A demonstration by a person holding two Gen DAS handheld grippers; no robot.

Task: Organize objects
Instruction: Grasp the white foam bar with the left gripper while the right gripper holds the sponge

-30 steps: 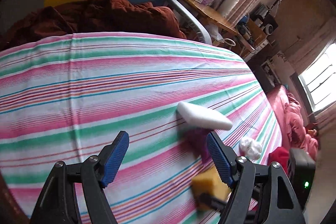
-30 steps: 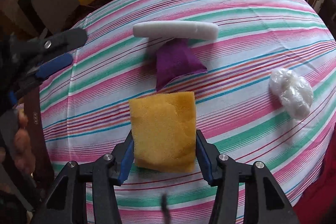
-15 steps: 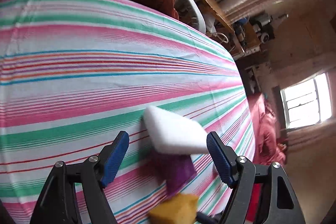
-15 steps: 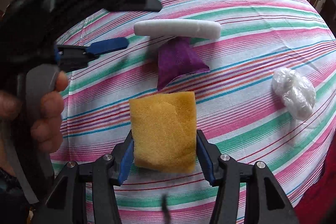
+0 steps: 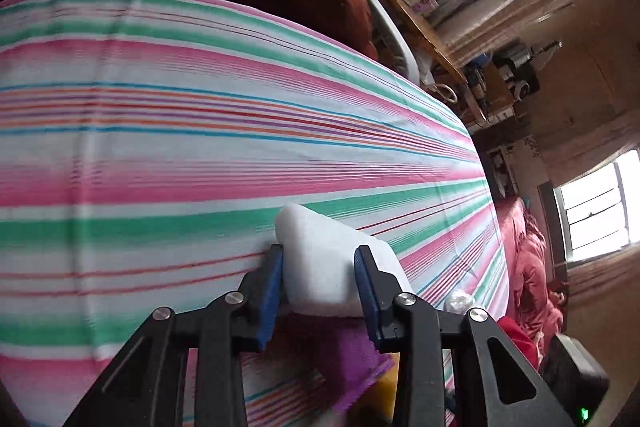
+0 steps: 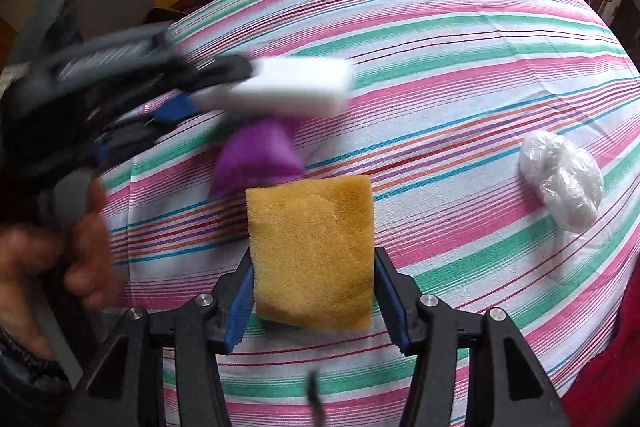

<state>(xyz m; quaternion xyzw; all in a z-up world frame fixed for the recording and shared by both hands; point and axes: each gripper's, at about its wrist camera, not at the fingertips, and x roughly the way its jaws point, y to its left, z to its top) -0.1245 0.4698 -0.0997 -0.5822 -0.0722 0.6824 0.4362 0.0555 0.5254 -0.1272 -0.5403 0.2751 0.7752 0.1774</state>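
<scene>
At the lower centre of the left wrist frame, our left hand-held gripper [image 5: 318, 281] pinches the white foam block [image 5: 324, 267] over the striped counter [image 5: 200, 131], above the purple pouch [image 6: 256, 157]. Our right hand-held gripper [image 6: 314, 297] clamps the yellow sponge [image 6: 312, 251]; a plastic wad [image 6: 562, 179] lies far right.

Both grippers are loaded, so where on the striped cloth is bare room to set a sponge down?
Free: the wide stretch of striped cloth beyond the white sponge, and the strip between the yellow sponge and the plastic wad. Crowded: the middle, where white sponge, purple pouch and yellow sponge bunch together.
</scene>
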